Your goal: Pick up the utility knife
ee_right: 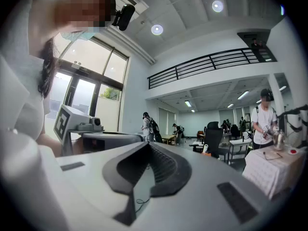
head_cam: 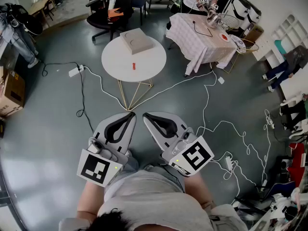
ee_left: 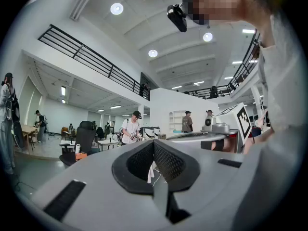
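Round white table (head_cam: 115, 61) on gold wire legs, standing on grey floor (head_cam: 48, 124). On its top: a flat beige box (head_cam: 136, 40) near the far edge and a small red utility knife (head_cam: 134, 66) near the centre, apart from the box. Floor: white cables (head_cam: 207, 100), a black cable (head_cam: 82, 97), and a white power strip (head_cam: 76, 71).

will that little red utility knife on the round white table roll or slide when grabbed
The small red utility knife looks slim and lies flat, so it probably won't roll, but may skate on the smooth round white table. It looks far smaller than the beige box, so likely light.
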Tool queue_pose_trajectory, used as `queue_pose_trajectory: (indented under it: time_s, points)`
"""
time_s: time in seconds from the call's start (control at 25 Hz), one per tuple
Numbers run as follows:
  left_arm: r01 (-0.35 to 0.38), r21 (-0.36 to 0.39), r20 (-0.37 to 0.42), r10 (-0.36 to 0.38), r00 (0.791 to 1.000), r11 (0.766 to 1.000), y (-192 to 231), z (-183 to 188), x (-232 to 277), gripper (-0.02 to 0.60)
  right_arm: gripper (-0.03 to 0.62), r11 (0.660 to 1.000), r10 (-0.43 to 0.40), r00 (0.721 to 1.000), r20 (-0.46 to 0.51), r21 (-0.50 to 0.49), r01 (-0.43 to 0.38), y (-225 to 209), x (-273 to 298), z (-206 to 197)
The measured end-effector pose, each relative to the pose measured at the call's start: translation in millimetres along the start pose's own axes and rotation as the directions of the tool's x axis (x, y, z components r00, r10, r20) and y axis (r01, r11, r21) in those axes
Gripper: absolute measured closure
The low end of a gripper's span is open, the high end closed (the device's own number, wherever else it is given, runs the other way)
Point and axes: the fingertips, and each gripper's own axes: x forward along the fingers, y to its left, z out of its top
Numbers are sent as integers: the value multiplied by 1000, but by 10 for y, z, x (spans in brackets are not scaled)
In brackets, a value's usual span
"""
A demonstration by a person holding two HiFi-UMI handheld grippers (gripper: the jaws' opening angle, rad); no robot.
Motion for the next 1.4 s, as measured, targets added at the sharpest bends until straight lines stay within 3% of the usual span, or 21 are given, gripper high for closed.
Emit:
queue_pose_trajectory:
  time_s: [0.68,1.16,1.4]
  points:
    - [10,2,11,-10,1000,1000,98,-13,58,572,586,1000,-2,1000,-7,-8,2,-33,97,-21]
    - [49,-49,35,-47,998,998,830,-117,113,571,585,995,-90,995,47,39,88,-271,623,-12]
    - [66,-69,24,-65,998,995,1055,-187,218,569,585,991,-126,992,11,51,125,-381,730,-112]
